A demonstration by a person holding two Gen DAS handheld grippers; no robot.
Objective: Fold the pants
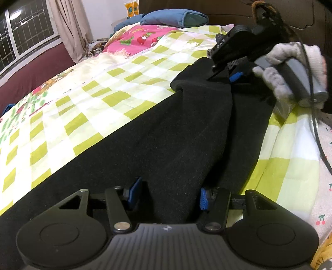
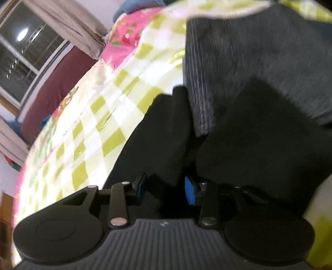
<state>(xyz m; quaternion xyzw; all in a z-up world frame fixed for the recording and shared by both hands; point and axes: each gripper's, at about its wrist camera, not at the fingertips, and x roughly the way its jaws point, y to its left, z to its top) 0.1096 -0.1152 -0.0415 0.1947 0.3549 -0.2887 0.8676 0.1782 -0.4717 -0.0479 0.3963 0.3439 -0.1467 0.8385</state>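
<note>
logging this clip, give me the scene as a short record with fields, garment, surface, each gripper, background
garment: black pants, stretched lengthwise along the bed, ribbed grey band at the far end
surface: bed cover, green and white checks
left gripper: jaws partly apart, a fold of pants between the blue pads
right gripper: black cloth between the pads, grip unclear, view blurred
right hand: grey glove on the handle
background: blue pillow, curtain, barred window

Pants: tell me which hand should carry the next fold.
Probably the left. Its gripper has a bunch of the pants between its jaws, while the right gripper's jaws stand apart at the far end.
</note>
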